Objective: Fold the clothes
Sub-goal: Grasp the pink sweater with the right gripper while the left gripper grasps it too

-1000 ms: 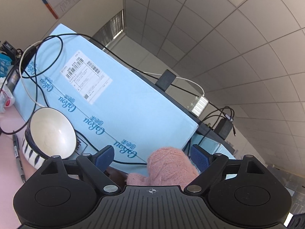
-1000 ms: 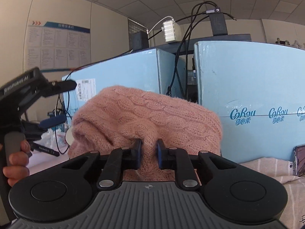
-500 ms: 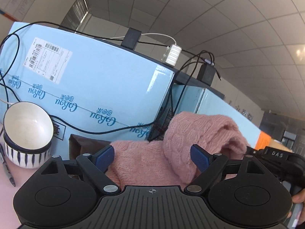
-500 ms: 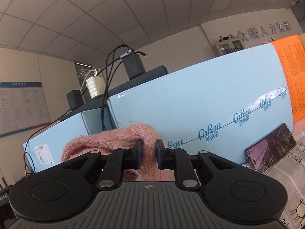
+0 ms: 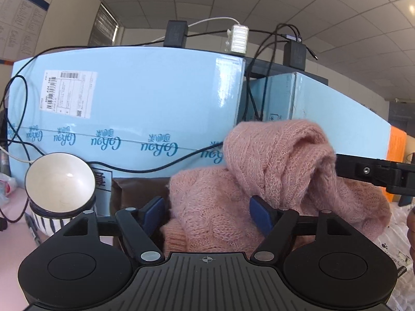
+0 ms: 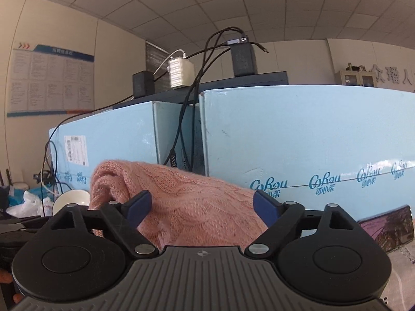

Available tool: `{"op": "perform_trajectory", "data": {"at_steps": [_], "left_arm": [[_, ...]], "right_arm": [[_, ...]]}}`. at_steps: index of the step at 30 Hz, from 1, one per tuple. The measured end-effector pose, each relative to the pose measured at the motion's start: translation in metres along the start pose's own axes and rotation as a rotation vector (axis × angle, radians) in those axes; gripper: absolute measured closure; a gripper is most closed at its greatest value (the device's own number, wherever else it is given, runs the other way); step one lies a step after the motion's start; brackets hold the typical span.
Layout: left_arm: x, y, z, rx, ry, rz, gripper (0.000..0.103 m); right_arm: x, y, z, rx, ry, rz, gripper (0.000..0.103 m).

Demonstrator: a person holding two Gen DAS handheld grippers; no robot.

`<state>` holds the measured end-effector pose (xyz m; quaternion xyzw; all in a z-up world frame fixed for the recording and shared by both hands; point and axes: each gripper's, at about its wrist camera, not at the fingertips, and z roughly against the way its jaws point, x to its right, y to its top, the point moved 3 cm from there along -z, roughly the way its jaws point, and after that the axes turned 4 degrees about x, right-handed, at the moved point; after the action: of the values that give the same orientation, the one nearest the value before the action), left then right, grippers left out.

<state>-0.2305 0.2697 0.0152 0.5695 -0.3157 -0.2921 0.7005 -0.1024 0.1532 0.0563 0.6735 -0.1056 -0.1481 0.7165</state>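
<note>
A pink cable-knit sweater (image 5: 275,171) is bunched in a heap in front of the blue cartons. My left gripper (image 5: 208,213) is open, its blue pads on either side of the lower part of the heap. My right gripper (image 6: 203,208) is open too, with the sweater (image 6: 186,202) lying between its spread fingers. The right gripper's black body (image 5: 376,173) reaches in from the right edge of the left wrist view, against the sweater's upper fold.
Light blue cartons (image 5: 145,108) stand close behind, with black cables and chargers (image 5: 176,33) on top. A white bowl with a striped outside (image 5: 59,181) sits at left. A phone (image 6: 384,230) leans against the right carton. A patterned cloth (image 5: 394,243) covers the surface at right.
The right gripper has opened and let go of the sweater. Both views have tilted down from the ceiling toward the cartons, and the sweater now rests as a heap.
</note>
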Motion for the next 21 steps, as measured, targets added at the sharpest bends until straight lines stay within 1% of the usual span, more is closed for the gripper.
{"op": "perform_trajectory", "data": {"at_steps": [1,2,3,4,5,6,7,8,9,11,13,15,17,18,20,21], "left_arm": [[0.005,-0.002,-0.002,-0.008,-0.009,-0.024,0.032],[0.01,-0.003,-0.002,0.0,-0.005,-0.061,0.038],[0.015,-0.004,-0.001,0.008,0.0,-0.099,0.059],[0.019,-0.002,0.002,0.026,-0.01,-0.105,0.069],[0.022,0.0,0.005,0.045,-0.021,-0.11,0.075],[0.025,0.002,0.009,0.064,-0.031,-0.114,0.084],[0.028,0.004,0.012,0.084,-0.042,-0.118,0.085],[0.031,0.006,0.016,0.103,-0.053,-0.122,0.085],[0.034,0.009,0.019,0.122,-0.064,-0.126,0.085],[0.042,0.013,0.028,0.162,-0.098,-0.122,0.086],[0.058,0.018,0.04,0.201,-0.149,-0.136,0.086],[0.074,0.024,0.052,0.241,-0.201,-0.151,0.086],[0.094,0.026,0.062,0.26,-0.265,-0.16,0.086],[0.105,0.027,0.066,0.267,-0.297,-0.166,0.087],[0.129,0.025,0.072,0.256,-0.36,-0.193,0.087],[0.139,0.022,0.074,0.258,-0.36,-0.232,0.087]], "right_arm": [[-0.004,0.0,-0.004,-0.018,0.02,0.032,0.012],[-0.008,0.0,-0.007,-0.034,0.03,0.06,0.012],[-0.011,-0.003,-0.01,-0.047,0.025,0.077,0.012],[-0.013,-0.006,-0.012,-0.058,0.021,0.083,0.02],[-0.013,-0.009,-0.013,-0.065,0.017,0.068,0.042],[-0.012,-0.011,-0.012,-0.067,0.012,0.052,0.057],[-0.01,-0.012,-0.01,-0.06,0.001,0.031,0.079],[-0.007,-0.012,-0.007,-0.053,-0.009,0.01,0.084],[-0.005,-0.012,-0.003,-0.042,-0.019,-0.011,0.087],[0.0,-0.004,0.013,0.004,-0.018,-0.051,0.094],[0.004,0.006,0.031,0.055,-0.01,-0.084,0.099],[0.007,0.017,0.054,0.11,-0.002,-0.099,0.099],[0.011,0.026,0.078,0.157,-0.007,-0.1,0.1],[0.014,0.03,0.09,0.178,-0.01,-0.101,0.1],[0.023,0.034,0.112,0.2,-0.026,-0.096,0.1],[0.029,0.034,0.123,0.203,-0.042,-0.09,0.1]]}}
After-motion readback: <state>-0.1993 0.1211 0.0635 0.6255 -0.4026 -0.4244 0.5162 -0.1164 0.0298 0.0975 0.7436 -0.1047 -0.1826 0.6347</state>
